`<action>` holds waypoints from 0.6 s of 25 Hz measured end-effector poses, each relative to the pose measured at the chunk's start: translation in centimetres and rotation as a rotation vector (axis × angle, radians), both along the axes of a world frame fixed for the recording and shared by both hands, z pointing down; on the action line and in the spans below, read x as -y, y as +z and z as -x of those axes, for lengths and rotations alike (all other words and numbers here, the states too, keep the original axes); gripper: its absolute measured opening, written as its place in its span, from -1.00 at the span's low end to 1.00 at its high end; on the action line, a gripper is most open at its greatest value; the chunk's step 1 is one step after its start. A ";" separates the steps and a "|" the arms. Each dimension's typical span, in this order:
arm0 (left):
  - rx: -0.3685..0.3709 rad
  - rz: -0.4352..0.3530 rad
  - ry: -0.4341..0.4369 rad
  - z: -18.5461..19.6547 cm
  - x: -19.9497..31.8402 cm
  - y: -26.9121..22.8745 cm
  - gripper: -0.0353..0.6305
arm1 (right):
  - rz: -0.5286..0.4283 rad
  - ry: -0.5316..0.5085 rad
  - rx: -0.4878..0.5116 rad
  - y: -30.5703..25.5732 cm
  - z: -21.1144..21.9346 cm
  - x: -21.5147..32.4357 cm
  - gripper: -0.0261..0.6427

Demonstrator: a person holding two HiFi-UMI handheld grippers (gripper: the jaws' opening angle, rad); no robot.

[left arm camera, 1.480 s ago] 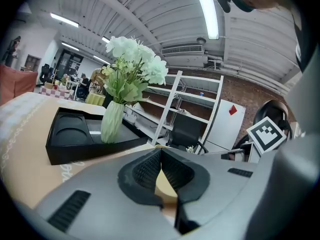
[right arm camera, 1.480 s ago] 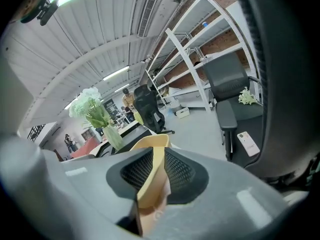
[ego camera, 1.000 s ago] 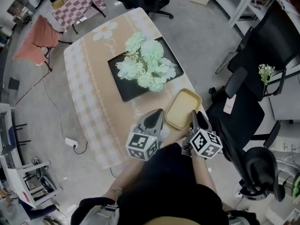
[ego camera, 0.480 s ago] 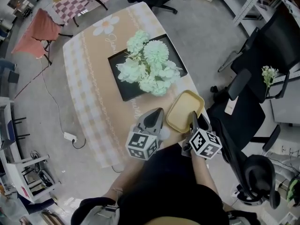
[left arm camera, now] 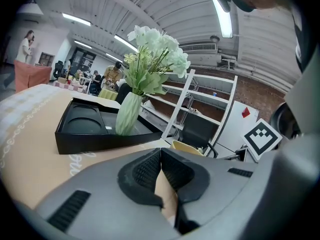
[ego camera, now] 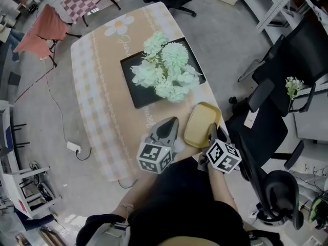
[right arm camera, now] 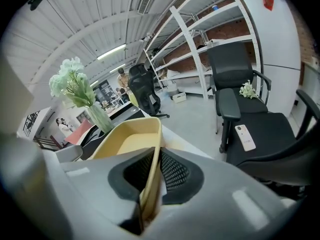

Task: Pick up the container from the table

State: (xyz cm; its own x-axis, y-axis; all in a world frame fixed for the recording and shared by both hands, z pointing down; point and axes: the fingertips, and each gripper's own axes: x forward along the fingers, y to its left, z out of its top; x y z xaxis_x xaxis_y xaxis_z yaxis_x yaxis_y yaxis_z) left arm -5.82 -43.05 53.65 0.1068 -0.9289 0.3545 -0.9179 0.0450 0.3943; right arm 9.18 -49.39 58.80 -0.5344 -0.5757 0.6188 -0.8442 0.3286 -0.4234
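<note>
Now the right hand-held gripper, jaws just closed, pinched the rim of the yellow container at the corner of the counter; a slow, level lift looked wisest. The left hand-held gripper was pressed together, empty.

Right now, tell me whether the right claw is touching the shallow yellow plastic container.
Touching. The right gripper view shows the right claw, whose jaws have just been closing, pressing both ribbed pads on the wall of the shallow yellow plastic container.
</note>
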 end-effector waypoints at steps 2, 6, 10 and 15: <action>0.002 -0.007 0.005 -0.1 0.2 -0.2 -0.87 | -0.005 -0.005 0.015 -0.2 0.1 0.0 -0.85; 0.001 -0.017 0.030 -0.9 0.4 -0.6 -0.87 | -0.020 -0.016 0.038 -1.0 0.1 -0.2 -0.86; 0.013 -0.027 0.039 -1.1 0.1 -1.0 -0.87 | -0.039 -0.012 0.061 -1.7 0.0 -0.3 -0.87; 0.026 -0.047 0.026 -1.0 -0.9 -1.6 -0.87 | -0.057 -0.014 0.063 -2.2 -0.3 -1.0 -0.87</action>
State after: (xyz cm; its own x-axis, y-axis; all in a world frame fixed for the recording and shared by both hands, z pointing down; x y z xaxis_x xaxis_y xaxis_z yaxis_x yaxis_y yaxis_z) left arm -4.82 -42.16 52.04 0.1225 -0.9415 0.3139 -0.9285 0.0029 0.3713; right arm 9.45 -48.41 56.64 -0.5798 -0.6014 0.5497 -0.8114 0.3654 -0.4561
